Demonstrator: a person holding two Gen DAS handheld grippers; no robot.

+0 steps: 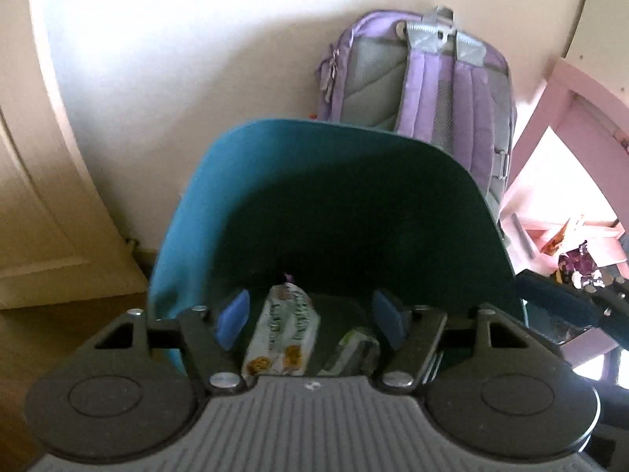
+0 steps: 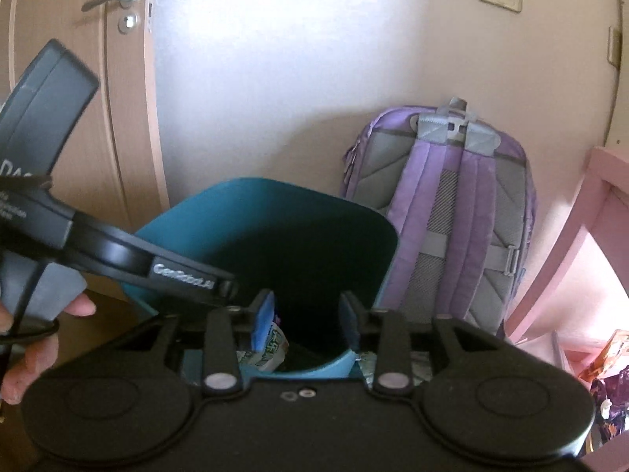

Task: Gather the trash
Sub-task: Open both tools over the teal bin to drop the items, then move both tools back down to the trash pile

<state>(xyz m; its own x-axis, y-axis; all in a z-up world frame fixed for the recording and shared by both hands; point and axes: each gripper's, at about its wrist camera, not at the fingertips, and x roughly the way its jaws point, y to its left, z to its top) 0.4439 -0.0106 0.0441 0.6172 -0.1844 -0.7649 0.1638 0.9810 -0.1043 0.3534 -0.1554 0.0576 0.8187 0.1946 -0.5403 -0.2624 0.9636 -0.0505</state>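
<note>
Judging by what's sitting in the bin, this looks a good way along, though I can't call it finished.

Going big to small: one lilac and grey fabric backpack point(image 2: 448, 220) leans on the wall just behind everything, not part of the job. One teal plastic waste bin point(image 1: 236, 181) stands in front of it, and both claws hang over its mouth. The left claw point(image 1: 312, 318) is spread wide with nothing between its blue pads; same for the right claw point(image 2: 306, 316), jaws apart and empty.

Down inside the bin I count two pieces of trash clearly: one white printed snack wrapper point(image 1: 285, 334) lying flat, and one smaller green-and-white wrapper point(image 1: 354, 352) just beside it. There's a tiny purple scrap behind them that's too dark to identify.

What's left: some purple and orange wrapper-ish clutter point(image 1: 578, 259) sits on the pink shelf off to the right, well apart from the bin. My guess is that's next, but it's blurry.
</note>
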